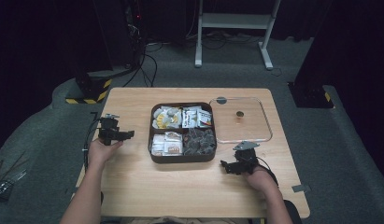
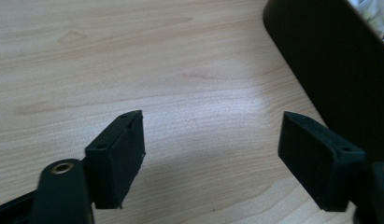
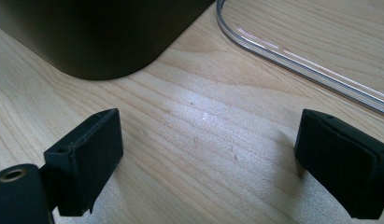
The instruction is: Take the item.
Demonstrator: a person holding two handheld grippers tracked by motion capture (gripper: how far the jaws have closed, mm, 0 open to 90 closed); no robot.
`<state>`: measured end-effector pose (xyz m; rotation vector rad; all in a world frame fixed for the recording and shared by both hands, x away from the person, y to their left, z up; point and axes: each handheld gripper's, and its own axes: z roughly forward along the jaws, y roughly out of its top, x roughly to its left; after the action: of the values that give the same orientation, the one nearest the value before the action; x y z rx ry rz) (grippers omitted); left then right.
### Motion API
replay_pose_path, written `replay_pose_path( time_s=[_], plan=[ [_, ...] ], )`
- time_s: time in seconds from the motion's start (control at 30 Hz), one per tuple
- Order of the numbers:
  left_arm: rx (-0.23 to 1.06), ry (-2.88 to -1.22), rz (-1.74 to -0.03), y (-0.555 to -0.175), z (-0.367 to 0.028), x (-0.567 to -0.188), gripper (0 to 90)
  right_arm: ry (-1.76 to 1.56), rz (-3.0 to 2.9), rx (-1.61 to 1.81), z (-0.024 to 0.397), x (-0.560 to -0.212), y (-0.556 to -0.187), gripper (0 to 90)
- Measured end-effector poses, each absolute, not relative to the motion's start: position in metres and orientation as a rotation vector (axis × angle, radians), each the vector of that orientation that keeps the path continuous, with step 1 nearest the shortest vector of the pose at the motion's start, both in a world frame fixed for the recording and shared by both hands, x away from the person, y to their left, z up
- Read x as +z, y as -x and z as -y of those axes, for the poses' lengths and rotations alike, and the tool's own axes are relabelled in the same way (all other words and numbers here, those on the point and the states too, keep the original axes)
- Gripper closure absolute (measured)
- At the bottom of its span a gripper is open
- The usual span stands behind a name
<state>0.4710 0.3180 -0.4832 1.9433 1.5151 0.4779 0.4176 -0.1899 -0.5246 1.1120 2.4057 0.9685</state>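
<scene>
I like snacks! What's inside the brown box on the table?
The brown box has four sections: yellowish-white packets back left, white packets back right, pale wrapped ones front left, dark ones front right. Whatever lies underneath those piles is covered.

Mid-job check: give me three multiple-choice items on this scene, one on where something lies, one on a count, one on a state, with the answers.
1. Where does the clear lid lie?
A. On top of the tray
B. On the table, to the right of the tray
C. On the floor

2. How many compartments does the dark tray have?
A. Two
B. Four
C. Six

3. What state is the left gripper in?
A. Open, holding nothing
B. Shut on a packet
C. Shut on the lid

Answers: 1 B, the lid rests flat on the wood beside the tray. 2 B, dividers form a two-by-two grid. 3 A, its fingers stand wide apart over bare wood.
</scene>
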Motion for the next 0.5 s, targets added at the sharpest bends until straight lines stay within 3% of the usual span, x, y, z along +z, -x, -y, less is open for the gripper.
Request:
replay_pose_path(
  time_s=[0.3,0.5],
  plan=[
    [0.440,-1.905,-1.503,-0.469,-0.320,-0.474,25.7,-1.113,-2.406,0.969,0.190,-0.525,-0.418,7.8],
    [0.442,-1.921,-1.461,-0.468,-0.313,-0.466,34.9,-1.112,-2.406,0.968,0.190,-0.525,-0.417,7.8]
  ],
)
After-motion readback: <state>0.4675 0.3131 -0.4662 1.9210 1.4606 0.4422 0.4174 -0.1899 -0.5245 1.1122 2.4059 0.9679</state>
